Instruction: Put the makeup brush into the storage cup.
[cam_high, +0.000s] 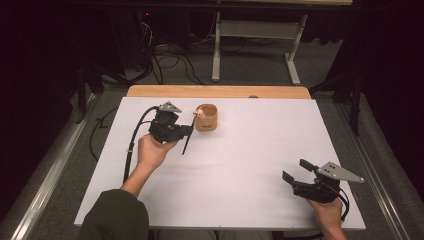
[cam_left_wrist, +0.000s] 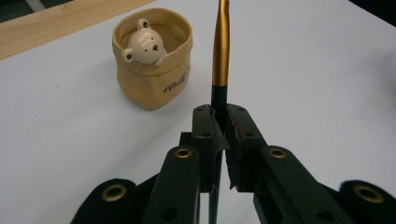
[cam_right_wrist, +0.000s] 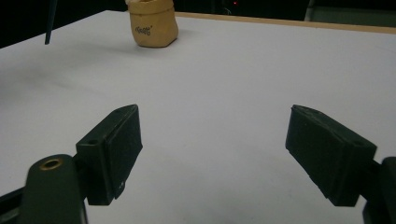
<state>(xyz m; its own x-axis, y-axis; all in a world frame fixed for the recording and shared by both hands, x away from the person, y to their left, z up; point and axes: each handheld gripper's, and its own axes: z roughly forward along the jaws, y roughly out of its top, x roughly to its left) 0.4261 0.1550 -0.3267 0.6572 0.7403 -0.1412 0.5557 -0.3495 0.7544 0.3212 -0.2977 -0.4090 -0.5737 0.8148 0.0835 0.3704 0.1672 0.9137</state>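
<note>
Left tool clamps brush upright beside pouch-shaped cup, upper left of frame, prob. for dropping in; right tool gapes, idle.

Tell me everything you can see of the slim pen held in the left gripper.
The slim pen has a glossy orange-gold barrel section joined to a dark teal section, probably metal or plastic. The left gripper is shut on the dark part, pads on both sides. In the high view its dark lower end hangs toward the white table, beside the tan bag-shaped pot, not touching it.

Bright white table, dark surroundings (soft, grainy pictures).
</note>
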